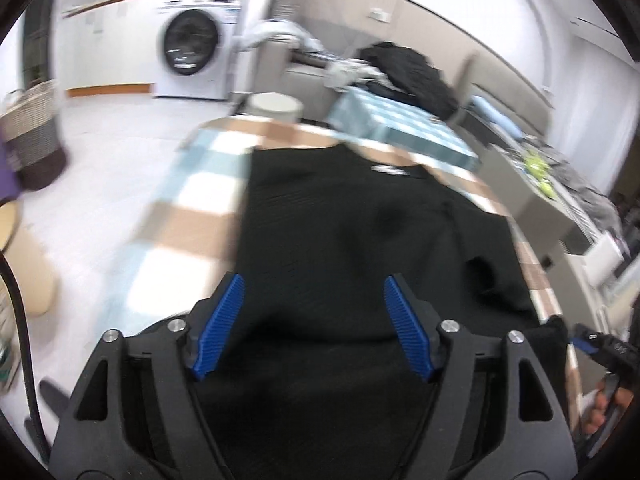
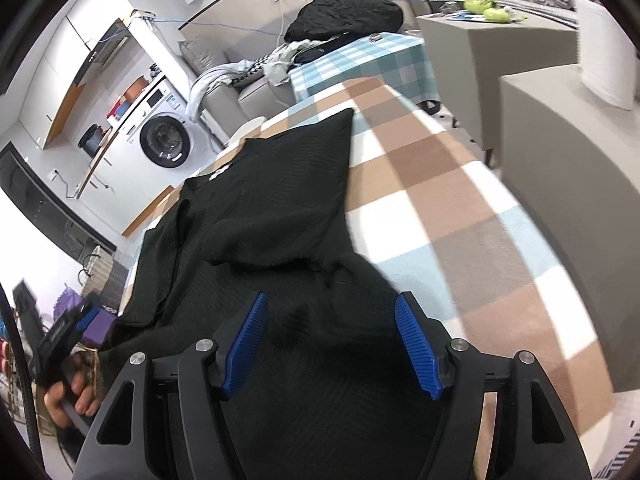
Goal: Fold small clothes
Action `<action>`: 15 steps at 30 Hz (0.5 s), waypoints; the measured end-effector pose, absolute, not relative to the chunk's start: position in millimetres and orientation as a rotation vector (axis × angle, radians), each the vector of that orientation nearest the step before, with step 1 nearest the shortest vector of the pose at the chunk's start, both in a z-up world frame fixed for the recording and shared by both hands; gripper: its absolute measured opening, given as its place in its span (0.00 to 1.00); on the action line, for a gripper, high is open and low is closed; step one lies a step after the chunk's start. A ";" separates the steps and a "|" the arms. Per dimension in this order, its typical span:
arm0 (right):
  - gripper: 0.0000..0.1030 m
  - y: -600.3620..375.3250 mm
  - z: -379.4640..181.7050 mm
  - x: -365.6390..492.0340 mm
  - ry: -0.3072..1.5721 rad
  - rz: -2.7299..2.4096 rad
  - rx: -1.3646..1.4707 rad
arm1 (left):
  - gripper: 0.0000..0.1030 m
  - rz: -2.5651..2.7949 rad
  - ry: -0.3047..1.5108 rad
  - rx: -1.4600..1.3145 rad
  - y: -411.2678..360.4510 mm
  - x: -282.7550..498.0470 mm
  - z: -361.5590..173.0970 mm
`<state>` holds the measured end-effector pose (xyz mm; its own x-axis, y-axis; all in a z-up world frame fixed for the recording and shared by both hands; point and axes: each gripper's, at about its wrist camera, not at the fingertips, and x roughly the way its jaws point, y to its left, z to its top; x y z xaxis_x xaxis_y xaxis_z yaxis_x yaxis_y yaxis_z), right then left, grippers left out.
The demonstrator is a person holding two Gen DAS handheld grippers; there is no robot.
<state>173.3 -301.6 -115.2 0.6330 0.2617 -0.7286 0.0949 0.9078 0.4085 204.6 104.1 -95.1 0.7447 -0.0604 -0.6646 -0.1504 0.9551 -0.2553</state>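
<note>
Both my left hand-held gripper [image 1: 314, 312] and right hand-held gripper [image 2: 334, 332] hang released over the black shirt [image 2: 272, 208]. It lies on the checked counter [image 2: 440, 184]. A washing machine [image 2: 166, 140] stands at ten o'clock.

No legible text recorded in either view. A small white neck label on the black garment [image 1: 389, 169] carries markings, but these are blurred in the left wrist view and too small and oblique in the right wrist view [image 2: 220, 171] to read. The washing machine [image 2: 166, 136] shows a panel and print on its front, none decipherable. The left gripper's handle [image 2: 60, 330] bears faint lettering, unreadable.
</note>
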 end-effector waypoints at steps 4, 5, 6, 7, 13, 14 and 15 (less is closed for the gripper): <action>0.66 -327.5 -122.3 153.5 0.883 0.056 0.482 | 0.70 0.173 0.759 -0.341 143.3 158.1 -111.8; 0.66 -333.5 -125.4 149.3 0.887 0.049 0.487 | 0.70 0.191 0.763 -0.350 150.6 147.2 -115.8; 0.66 -338.0 -128.3 146.1 0.894 0.045 0.482 | 0.70 0.205 0.772 -0.354 156.0 138.7 -120.0; 0.66 -340.8 -130.6 144.1 0.896 0.046 0.474 | 0.70 0.217 0.781 -0.355 160.5 131.0 -124.7; 0.66 -340.4 -142.2 150.3 0.926 0.202 0.422 | 0.70 0.261 0.838 -0.341 174.3 104.3 -146.6; 0.66 -337.8 -143.4 151.3 0.929 0.214 0.410 | 0.70 0.263 0.844 -0.335 173.7 103.4 -148.2; 0.66 -334.5 -144.3 152.5 0.929 0.229 0.396 | 0.70 0.269 0.848 -0.328 173.7 103.0 -150.4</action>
<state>152.5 -334.5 -144.3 0.5815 0.3580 -0.7305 -0.0216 0.9044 0.4261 103.0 173.7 -150.4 0.6327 0.1015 -0.7677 -0.3595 0.9166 -0.1750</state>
